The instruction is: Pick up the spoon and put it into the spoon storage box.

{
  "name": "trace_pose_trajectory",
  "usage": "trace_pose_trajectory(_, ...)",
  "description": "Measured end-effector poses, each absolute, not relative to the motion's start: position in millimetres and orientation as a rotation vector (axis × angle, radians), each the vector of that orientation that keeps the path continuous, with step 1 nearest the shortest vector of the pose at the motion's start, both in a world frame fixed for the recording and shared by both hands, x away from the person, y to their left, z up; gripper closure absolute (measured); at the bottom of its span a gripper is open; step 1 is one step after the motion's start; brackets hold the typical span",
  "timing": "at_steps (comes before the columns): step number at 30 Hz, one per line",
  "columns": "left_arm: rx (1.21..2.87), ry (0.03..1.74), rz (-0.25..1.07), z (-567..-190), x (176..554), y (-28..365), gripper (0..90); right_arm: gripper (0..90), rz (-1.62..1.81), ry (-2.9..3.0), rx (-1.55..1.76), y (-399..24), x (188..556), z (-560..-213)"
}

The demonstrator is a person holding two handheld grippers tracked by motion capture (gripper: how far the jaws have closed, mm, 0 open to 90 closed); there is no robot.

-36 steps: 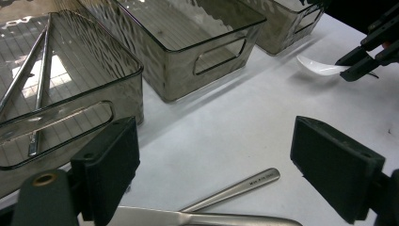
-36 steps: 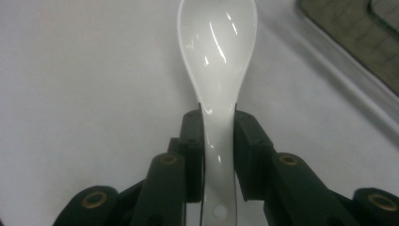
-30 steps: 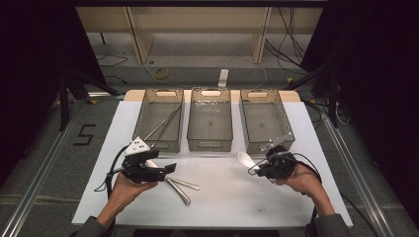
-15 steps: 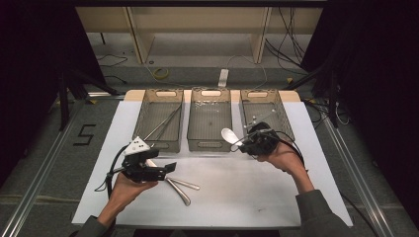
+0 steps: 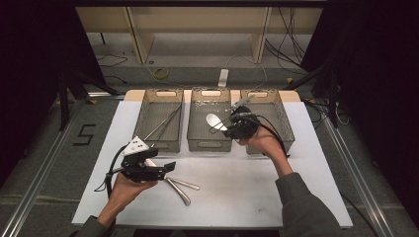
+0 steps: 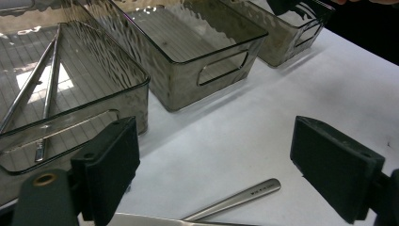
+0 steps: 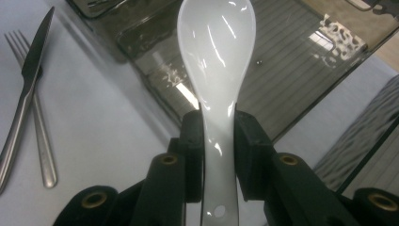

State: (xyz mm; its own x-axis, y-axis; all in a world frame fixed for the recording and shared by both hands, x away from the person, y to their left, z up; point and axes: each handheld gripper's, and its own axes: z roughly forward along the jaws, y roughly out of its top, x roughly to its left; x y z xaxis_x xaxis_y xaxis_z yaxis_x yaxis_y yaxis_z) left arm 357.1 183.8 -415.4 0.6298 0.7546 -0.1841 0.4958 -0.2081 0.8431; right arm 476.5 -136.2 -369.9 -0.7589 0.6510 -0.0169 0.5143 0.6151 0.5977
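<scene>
The white spoon (image 7: 215,52) sits clamped by its handle between the pads of the right gripper (image 5: 236,124), bowl pointing away from the hand, and it hangs in the air over the middle bin (image 5: 210,144) — in the high view the bowl shows above that bin's floor, near its right wall. The left gripper (image 5: 168,167) hovers low over the sheet in front of the left bin (image 5: 159,144), its jaws wide apart with nothing between them. Just under and beside it lie a knife (image 7: 29,70) and a fork (image 7: 33,115), side by side and partly crossing on the sheet (image 5: 237,187). That sheet is white and covers a pale wooden table (image 5: 129,94) whose far edge shows behind the bins. Three smoky clear bins stand in a row along the far side, each with a slot handle in its end walls. The left one holds thin metal chopsticks (image 6: 47,80) lying slantwise; the middle one has a bare ribbed floor; the right bin (image 5: 276,118) is partly hidden by the hand. Around the table — dark floor with a "5" (image 5: 85,134) taped on it, cables, metal rails, and pale shelving beyond.
</scene>
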Motion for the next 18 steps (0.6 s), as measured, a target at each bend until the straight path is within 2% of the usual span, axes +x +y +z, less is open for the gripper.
trace_pose_trajectory(18,1.874,1.014,0.331,-416.4,358.4,184.3,15.7,75.4,0.787,2.589,1.055,-100.0,515.9,-375.3)
